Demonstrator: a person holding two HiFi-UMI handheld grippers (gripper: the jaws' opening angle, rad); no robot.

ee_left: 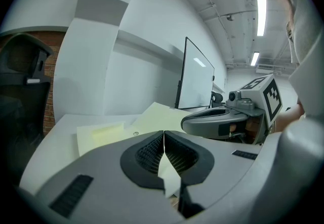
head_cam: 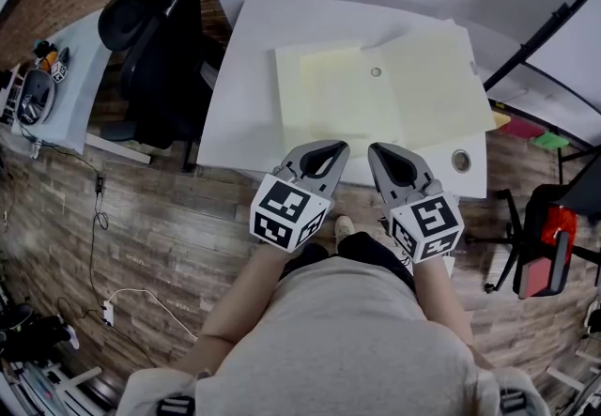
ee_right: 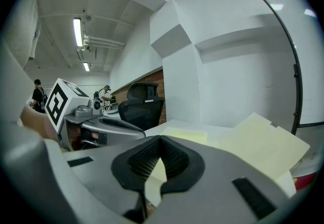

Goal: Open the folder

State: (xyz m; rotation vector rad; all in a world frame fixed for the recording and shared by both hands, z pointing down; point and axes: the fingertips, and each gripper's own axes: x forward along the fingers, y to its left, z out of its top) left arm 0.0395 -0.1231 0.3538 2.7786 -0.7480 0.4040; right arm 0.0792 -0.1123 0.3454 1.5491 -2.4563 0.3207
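Nearest is the person's grey shirt point(head_cam: 347, 339), then the left tongs point(head_cam: 336, 149) and right tongs point(head_cam: 377, 151), side by side at the near edge of the white surface point(head_cam: 244, 76). Each pair is pressed together on nothing. The pale yellow folder point(head_cam: 413, 85) lies flat just beyond them, its right corner at the surface's right edge. Closed tips can only nudge it, so a push would likely slide it off that edge, or a hasty pinch might catch only a loose sheet.

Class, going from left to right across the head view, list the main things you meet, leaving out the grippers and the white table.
side desk → black office chair → pale yellow folder → red-and-black object at the right edge.
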